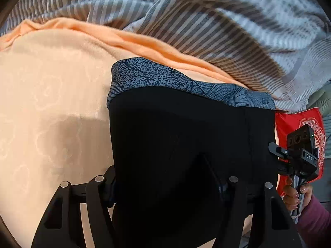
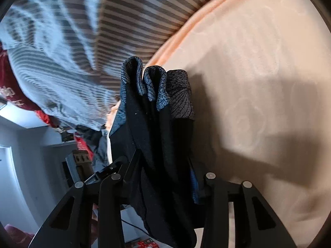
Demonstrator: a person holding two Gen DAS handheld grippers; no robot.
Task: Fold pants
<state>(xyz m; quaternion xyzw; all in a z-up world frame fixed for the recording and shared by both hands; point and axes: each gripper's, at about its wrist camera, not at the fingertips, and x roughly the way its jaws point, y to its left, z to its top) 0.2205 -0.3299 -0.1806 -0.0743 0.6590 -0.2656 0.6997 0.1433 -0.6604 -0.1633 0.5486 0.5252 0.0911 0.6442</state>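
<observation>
One pair black pants (image 1: 186, 144) with blue patterned waistband, draped over peach sheet (image 1: 51, 103); one striped blanket (image 1: 206, 20); two grippers. Left gripper (image 1: 165, 188) part open, pants between fingers, clamping unclear. Right gripper (image 2: 163, 177) narrower, bunched pants between fingers, pinch unclear

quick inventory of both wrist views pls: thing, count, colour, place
pants: 1, black with blue-grey patterned waistband, bunched between both grippers, over the sheet
bed sheet: 1, peach, faint floral print, under the pants
blanket: 1, grey-and-white striped, rumpled beyond the sheet
red cloth: 1, red with white print, right edge of left wrist view
left gripper: 1, black, pants between its fingers, grip hidden
right gripper: 1, black, pants between its fingers, grip hidden
hand: 1, purple sleeve, holding the right gripper's handle
</observation>
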